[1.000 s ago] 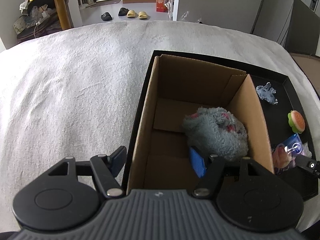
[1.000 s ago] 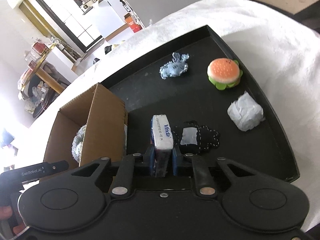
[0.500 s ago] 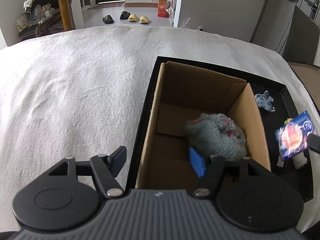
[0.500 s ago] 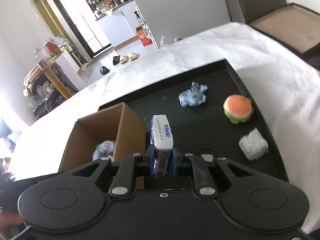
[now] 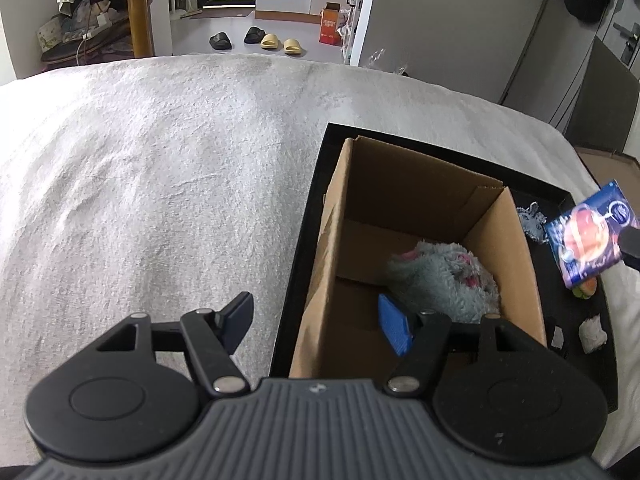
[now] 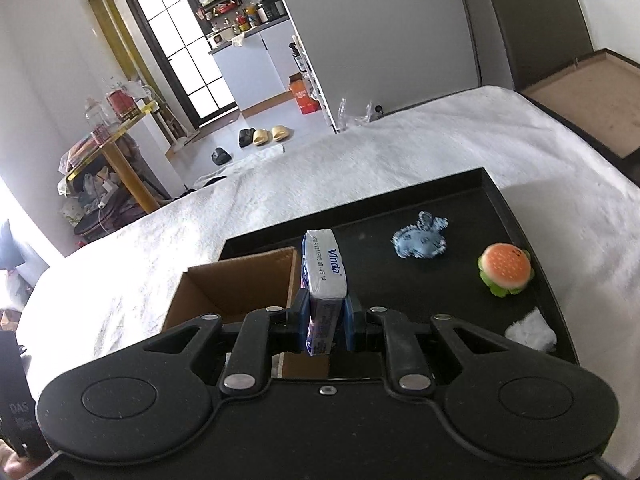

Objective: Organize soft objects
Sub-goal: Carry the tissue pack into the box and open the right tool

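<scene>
Bed: covered in white fleecy blanket; carries the black tray at right.
Left gripper: released, jaws spread wide, nothing between them; left finger over the blanket, right blue pad inside the near end of the box.
Black tray: flat on the bed, low raised rim; cardboard box stands in its left part.
Cardboard box: open-topped, upright, brown; left wall just inside the tray's left rim.
Fluffy grey-blue plush: inside the box, against right wall, pink flecks on top.
Right gripper: clenched on the tissue pack, blue pads pressed to both flat sides.
Tissue pack: "Vinda" printed on white end; held upright in the air, above the tray, beside the box's right wall; seen in left wrist view as a blue printed packet right of the box.
Blue knitted toy: on tray floor, far side, apart from the box.
Burger plush: on tray, near right rim, right of the knitted toy.
White fluffy lump: on tray, nearer than the burger, close to right rim.
</scene>
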The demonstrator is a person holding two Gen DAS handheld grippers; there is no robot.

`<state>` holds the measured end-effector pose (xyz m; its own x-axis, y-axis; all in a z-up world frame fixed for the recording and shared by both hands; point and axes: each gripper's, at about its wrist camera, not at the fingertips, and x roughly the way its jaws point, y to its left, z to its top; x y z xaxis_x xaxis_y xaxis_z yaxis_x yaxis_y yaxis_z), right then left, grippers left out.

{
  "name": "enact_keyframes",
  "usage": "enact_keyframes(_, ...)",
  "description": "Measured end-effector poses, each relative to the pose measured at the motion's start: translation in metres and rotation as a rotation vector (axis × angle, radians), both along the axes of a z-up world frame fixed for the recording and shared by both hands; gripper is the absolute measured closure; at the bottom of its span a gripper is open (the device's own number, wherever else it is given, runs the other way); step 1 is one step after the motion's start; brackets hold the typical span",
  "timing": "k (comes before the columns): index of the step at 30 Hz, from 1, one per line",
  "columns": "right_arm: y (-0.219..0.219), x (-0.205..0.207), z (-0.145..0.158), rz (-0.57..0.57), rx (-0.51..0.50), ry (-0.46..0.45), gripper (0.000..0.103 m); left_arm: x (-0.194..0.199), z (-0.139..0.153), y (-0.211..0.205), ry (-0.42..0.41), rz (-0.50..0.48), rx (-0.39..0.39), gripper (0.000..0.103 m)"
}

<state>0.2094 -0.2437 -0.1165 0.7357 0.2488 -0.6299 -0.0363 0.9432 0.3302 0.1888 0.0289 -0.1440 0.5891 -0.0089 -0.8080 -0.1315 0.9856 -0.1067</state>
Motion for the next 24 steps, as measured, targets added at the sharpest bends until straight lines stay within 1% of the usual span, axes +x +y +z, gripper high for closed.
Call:
enact_keyframes(4, 0.010, 0.003, 0.006, 0.004, 0.002, -0.013, 0.086, 0.001, 0.000, 0.006, -0.008, 0.004, -0.032, 0.036)
enact_keyframes(6, 0.017, 0.005, 0.008, 0.012, 0.000, -0.017, 0.086, 0.001, 0.000, 0.009, -0.009, 0.011, -0.050, 0.038)
enact_keyframes(10, 0.032, 0.010, 0.010, 0.034, -0.005, -0.018, 0.086, -0.001, 0.001, 0.012, -0.030, 0.029, -0.054, 0.042)
enact_keyframes(14, 0.049, 0.016, 0.008, 0.062, -0.008, -0.014, 0.086, -0.001, 0.001, 0.021, -0.038, 0.056, -0.076, 0.054)
enact_keyframes(15, 0.053, 0.016, 0.007, 0.069, -0.008, -0.010, 0.086, 0.000, 0.000, 0.022, -0.032, 0.056, -0.086, 0.055)
enact_keyframes(18, 0.066, 0.020, 0.002, 0.085, -0.002, 0.011, 0.086, 0.002, -0.003, 0.024, -0.023, 0.047, -0.114, 0.063)
enact_keyframes(20, 0.073, 0.022, -0.001, 0.093, -0.004, 0.021, 0.086, 0.003, -0.004, 0.023, -0.023, 0.041, -0.120, 0.072)
enact_keyframes(21, 0.076, 0.023, -0.003, 0.096, -0.005, 0.024, 0.086, 0.003, -0.005, 0.023, -0.020, 0.038, -0.126, 0.075)
enact_keyframes(23, 0.081, 0.025, -0.005, 0.100, -0.004, 0.032, 0.086, 0.004, -0.008, 0.023, -0.006, 0.033, -0.142, 0.089)
enact_keyframes(24, 0.084, 0.025, -0.006, 0.102, -0.005, 0.036, 0.085, 0.004, -0.010, 0.024, -0.003, 0.029, -0.151, 0.090)
